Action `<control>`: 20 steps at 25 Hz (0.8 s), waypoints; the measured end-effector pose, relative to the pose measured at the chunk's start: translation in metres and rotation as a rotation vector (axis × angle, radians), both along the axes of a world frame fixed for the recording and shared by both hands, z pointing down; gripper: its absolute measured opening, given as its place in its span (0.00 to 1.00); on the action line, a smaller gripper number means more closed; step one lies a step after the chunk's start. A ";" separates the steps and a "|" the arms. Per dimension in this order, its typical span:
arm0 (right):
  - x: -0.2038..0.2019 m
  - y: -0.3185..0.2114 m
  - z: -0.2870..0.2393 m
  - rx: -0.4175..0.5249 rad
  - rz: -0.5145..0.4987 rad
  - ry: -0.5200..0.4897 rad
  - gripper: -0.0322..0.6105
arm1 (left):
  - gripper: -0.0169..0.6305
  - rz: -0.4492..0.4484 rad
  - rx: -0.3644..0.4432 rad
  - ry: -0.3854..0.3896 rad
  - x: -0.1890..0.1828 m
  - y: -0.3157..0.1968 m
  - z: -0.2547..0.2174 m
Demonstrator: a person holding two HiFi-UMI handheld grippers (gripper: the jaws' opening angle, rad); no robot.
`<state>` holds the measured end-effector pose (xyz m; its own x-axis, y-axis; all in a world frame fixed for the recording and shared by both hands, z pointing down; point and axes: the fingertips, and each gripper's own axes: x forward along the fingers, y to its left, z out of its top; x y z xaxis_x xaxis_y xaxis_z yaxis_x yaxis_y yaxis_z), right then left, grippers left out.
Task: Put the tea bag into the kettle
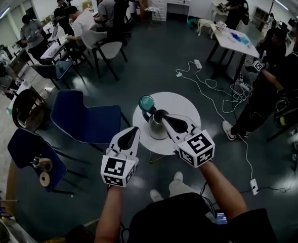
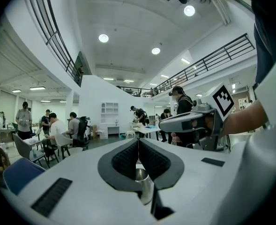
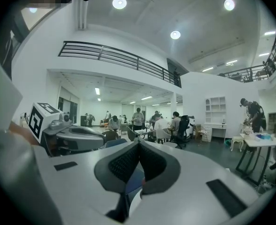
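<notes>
A dark grey floor (image 1: 154,70) spreads under a small round white table (image 1: 184,103). A blue chair (image 1: 85,118) stands near the table's left edge, and white cables (image 1: 209,87) trail across the floor to its right. White walls (image 3: 48,46) rise to a railed balcony (image 3: 114,55), and round ceiling lights (image 2: 103,38) shine overhead.

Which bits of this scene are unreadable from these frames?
- Kettle opening: head view, covered by the right gripper.
- Teal round piece by it: head view, too small to identify.
- Tea bag: seen in no view.
- Left gripper view: only a metal sliver shows beneath the shut jaws.
</notes>
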<state>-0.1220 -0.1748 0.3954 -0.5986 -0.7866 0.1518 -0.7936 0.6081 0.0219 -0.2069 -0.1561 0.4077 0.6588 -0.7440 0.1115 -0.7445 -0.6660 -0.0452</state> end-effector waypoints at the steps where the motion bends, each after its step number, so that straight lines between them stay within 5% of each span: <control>1: -0.001 0.003 0.000 0.001 0.002 0.008 0.08 | 0.05 0.003 0.000 0.002 0.000 0.003 -0.001; 20: 0.050 0.032 -0.023 0.027 -0.008 0.005 0.08 | 0.05 0.013 0.030 0.020 0.059 0.030 -0.025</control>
<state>-0.0722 -0.1424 0.3723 -0.6038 -0.7859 0.1337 -0.7887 0.6132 0.0428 -0.1475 -0.1263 0.3829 0.6704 -0.7380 0.0765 -0.7367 -0.6744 -0.0505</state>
